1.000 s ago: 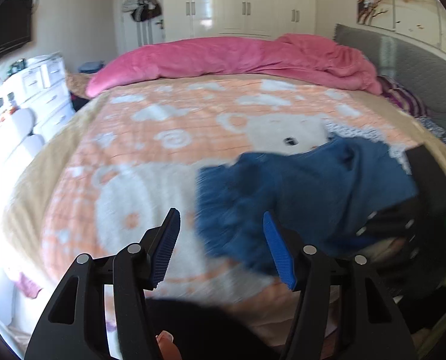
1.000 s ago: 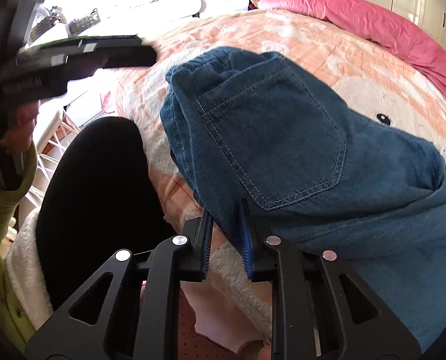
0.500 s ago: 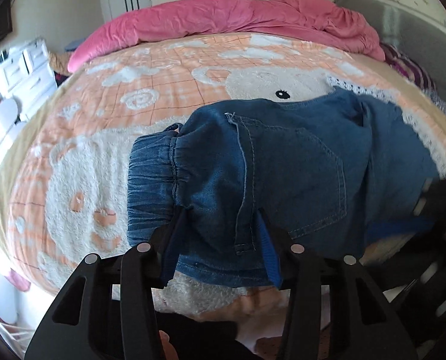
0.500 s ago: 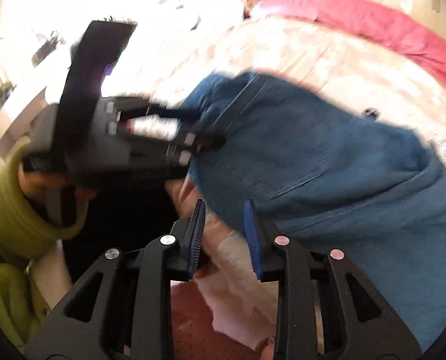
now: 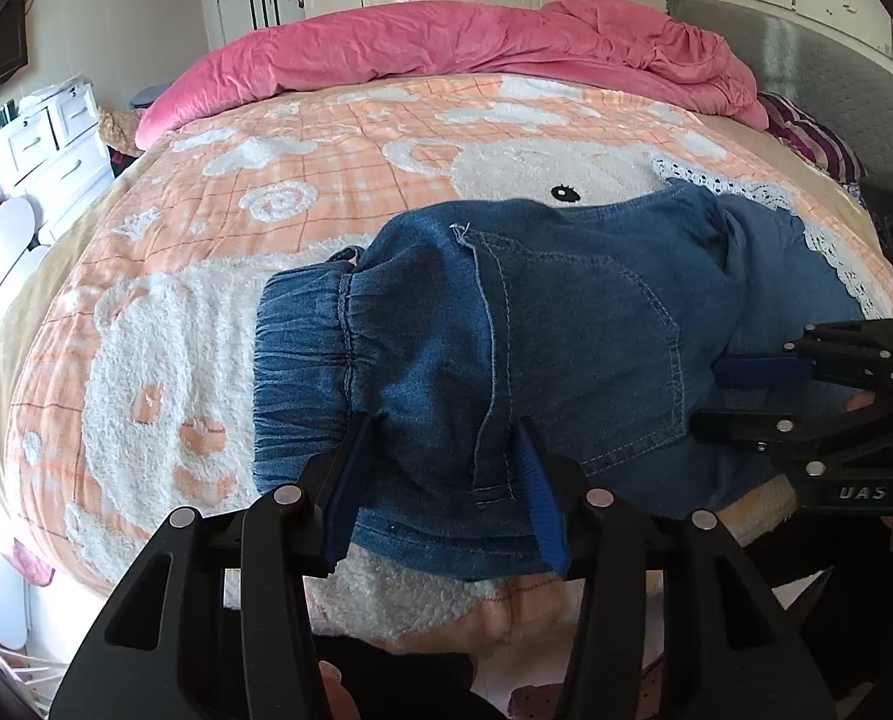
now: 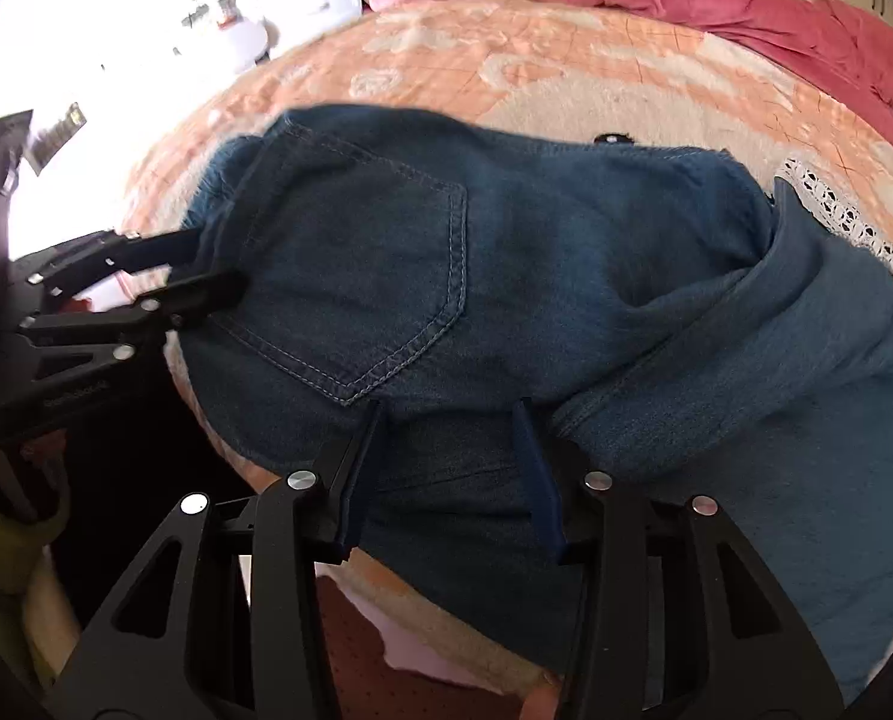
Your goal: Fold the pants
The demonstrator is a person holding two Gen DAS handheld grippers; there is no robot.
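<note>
The pants (image 5: 566, 336) are blue denim, soft and creased, with a stitched patch pocket (image 6: 362, 276) facing up and a gathered, elasticated band at 9 o'clock in the left wrist view. They lie folded at the near edge of the bed (image 5: 302, 168), on a fleecy orange-and-white blanket (image 5: 164, 360) with a checked ground and a bear pattern; a rumpled pink duvet (image 5: 446, 42) is heaped at 12 o'clock. The left gripper (image 5: 440, 480) has its blue ribbed fingers set moderately apart astride the near hem, with cloth bunched between them; whether the pads actually press it cannot be told. The right gripper (image 6: 449, 468) has just been opening: its fingers stand apart over the denim at 6 o'clock, cloth beneath and between them but apparently not pinched, though that view is slightly blurred.
</note>
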